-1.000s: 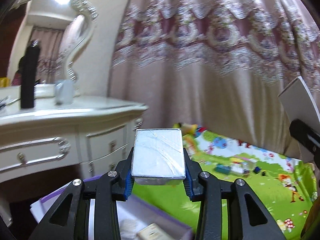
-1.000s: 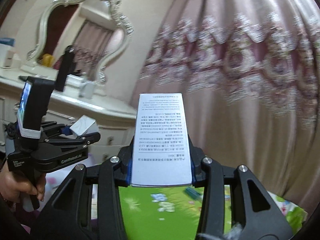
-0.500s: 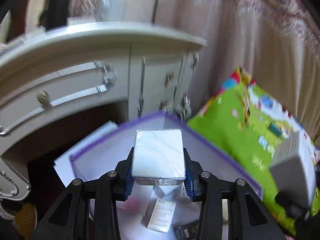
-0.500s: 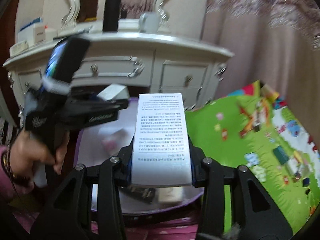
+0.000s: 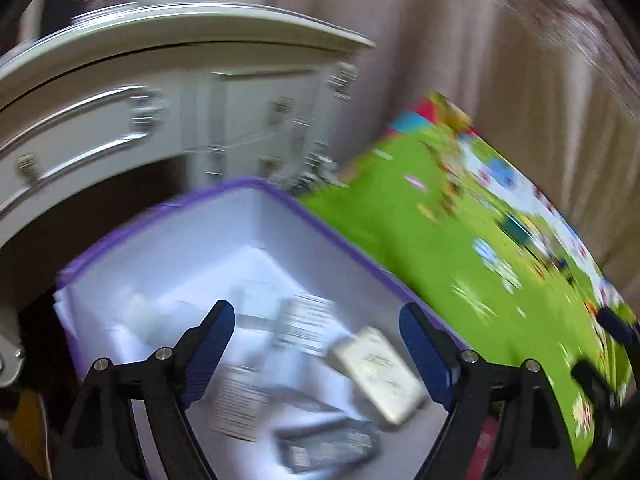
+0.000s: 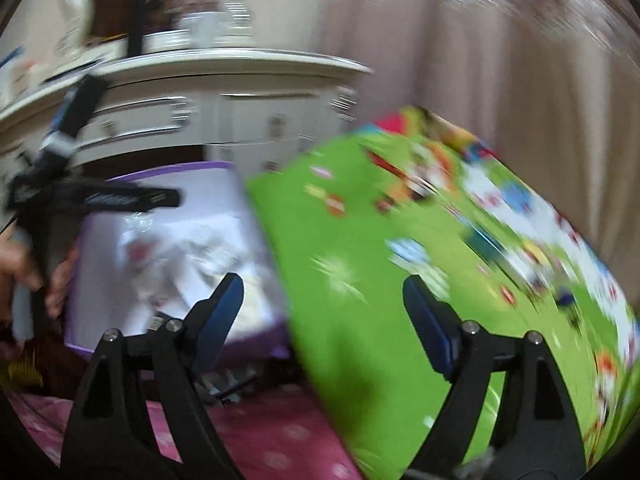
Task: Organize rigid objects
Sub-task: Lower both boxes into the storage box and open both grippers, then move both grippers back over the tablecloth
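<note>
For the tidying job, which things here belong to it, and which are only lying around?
Belong to the job:
- purple-rimmed box
- small packets inside it, such as the cream packet and the dark packet
- left gripper and right gripper, both opening, nothing between the jaws

Only lying around:
- white dresser
- green play mat
- curtain
- pink cloth

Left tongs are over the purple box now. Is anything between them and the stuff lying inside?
Nothing visible. The left tongs are opening with nothing between the pads, directly above the open purple box; the small boxes inside lie uncovered, though blurred.
</note>
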The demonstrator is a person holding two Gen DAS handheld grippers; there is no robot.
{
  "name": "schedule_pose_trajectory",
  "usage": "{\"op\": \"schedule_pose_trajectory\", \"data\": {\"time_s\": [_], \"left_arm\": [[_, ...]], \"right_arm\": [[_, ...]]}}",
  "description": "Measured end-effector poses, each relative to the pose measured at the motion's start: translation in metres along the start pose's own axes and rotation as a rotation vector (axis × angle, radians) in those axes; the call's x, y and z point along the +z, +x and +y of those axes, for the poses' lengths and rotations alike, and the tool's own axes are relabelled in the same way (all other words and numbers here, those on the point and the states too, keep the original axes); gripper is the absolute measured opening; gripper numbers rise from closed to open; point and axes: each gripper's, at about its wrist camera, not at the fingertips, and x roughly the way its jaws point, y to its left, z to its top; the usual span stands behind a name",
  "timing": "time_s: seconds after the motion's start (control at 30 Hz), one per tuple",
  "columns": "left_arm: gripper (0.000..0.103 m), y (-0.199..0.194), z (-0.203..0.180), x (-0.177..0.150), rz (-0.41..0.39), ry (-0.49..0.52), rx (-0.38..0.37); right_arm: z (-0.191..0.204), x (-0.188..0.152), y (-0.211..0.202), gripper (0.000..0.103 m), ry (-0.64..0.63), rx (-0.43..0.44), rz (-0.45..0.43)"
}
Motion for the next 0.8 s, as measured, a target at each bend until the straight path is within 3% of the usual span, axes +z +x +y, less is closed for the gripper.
{"op": "schedule_pose_trajectory", "data": {"time_s": [0.2,0.3,0.43,0.5,0.57,0.67,0.7,0.73,0.8], "left_arm": [[0.086,0.032,-0.119,-0.012,0.123,0.261,-0.169],[0.086,0.065,-0.171,-0.007,0.19,0.359,-0.205],[0.086,0.114,-0.223,0.008,0.232,0.368,-0.192],[0.086,0.141,-0.242,0.018,0.218,0.338,-0.143],[0.087,0.157,-0.252,0.026,0.183,0.329,-0.089],[0.089,0.174,-0.272,0.035,0.159,0.316,-0.07],[0.091,0.177,-0.277,0.035,0.148,0.322,-0.066],[0.1,0.18,-0.28,0.033,0.135,0.334,-0.056],[0.103,0.184,-0.292,0.027,0.146,0.397,-0.028]], "right_arm": [[-0.091,-0.045,-0.011,0.09,0.252,-0.135,0.086],[-0.131,-0.068,-0.013,0.091,0.374,-0.183,0.143],[-0.186,-0.099,-0.011,0.091,0.552,-0.242,0.222],[-0.209,-0.11,-0.007,0.091,0.602,-0.266,0.248],[-0.227,-0.118,-0.002,0.091,0.622,-0.27,0.27],[-0.251,-0.122,0.007,0.091,0.602,-0.293,0.287],[-0.261,-0.121,0.012,0.091,0.585,-0.307,0.291],[-0.272,-0.122,0.018,0.091,0.569,-0.322,0.296],[-0.299,-0.122,0.036,0.091,0.55,-0.331,0.32]]}}
